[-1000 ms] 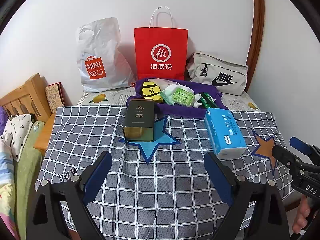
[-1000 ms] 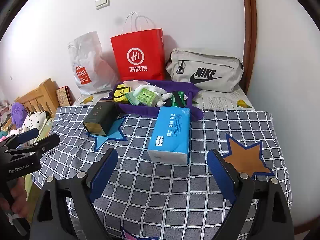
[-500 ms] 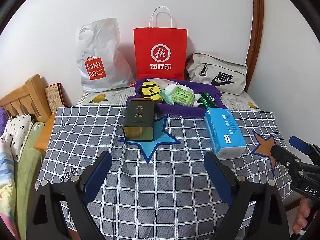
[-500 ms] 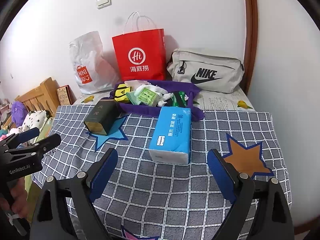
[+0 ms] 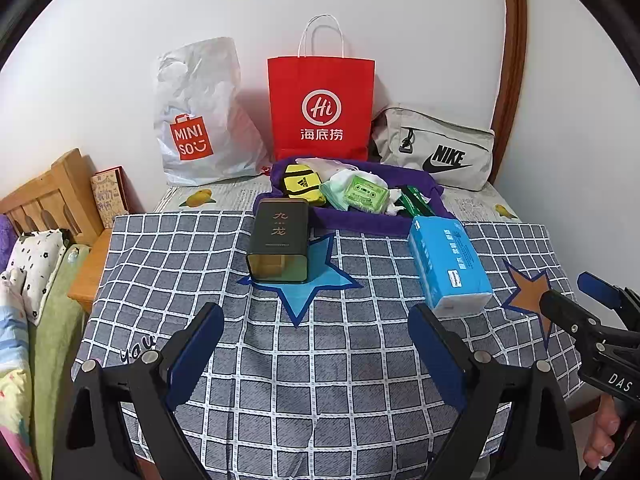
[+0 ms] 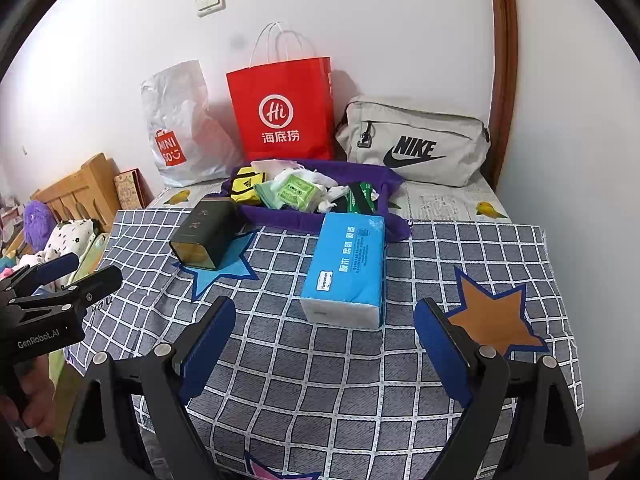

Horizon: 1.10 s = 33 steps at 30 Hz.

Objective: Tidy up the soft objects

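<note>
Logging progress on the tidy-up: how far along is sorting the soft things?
Done: small soft packs already lie in the purple fabric tray. In hand: nothing; the left gripper and right gripper hover open above the checked tablecloth. Left: the blue soft tissue pack lies outside the tray, beside the dark green tin.

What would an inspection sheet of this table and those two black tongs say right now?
Surface: checked cloth with star patches, newspaper at the back.
Job's things: blue tissue pack lying on the cloth; purple tray behind it holding a yellow pouch, green packet and white wads.
Clutter: dark tin lying on a blue star.
Tongs: left tongs and right tongs both open, holding nothing, short of the items.
Cables: nothing seen.
Surroundings: Miniso bag, red bag, Nike bag against the wall; bed at left.
</note>
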Available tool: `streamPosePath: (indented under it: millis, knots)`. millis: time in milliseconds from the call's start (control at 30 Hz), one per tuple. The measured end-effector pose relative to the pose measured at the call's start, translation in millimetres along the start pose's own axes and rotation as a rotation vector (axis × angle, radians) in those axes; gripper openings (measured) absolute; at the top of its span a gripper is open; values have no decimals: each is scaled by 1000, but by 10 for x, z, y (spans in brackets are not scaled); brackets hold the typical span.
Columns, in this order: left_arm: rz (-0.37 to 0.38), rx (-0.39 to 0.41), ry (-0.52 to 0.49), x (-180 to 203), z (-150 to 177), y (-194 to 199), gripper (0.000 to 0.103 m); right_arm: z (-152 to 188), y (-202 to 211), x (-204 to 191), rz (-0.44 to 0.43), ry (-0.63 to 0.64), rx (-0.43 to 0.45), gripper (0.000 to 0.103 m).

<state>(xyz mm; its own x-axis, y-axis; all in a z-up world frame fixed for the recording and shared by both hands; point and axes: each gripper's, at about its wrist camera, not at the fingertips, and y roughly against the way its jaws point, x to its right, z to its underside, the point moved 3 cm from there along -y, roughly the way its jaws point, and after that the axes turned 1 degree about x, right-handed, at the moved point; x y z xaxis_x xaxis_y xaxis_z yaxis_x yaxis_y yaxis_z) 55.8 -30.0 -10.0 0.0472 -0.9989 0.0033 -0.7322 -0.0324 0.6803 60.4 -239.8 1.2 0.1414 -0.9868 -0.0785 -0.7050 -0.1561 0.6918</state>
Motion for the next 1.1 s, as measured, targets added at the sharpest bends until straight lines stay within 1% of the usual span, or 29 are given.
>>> streamPosePath:
  millis: [1100]
  knots:
    - [7,21,-18,-6,-52,87,93,-23,24,-4,-2,4,5,90]
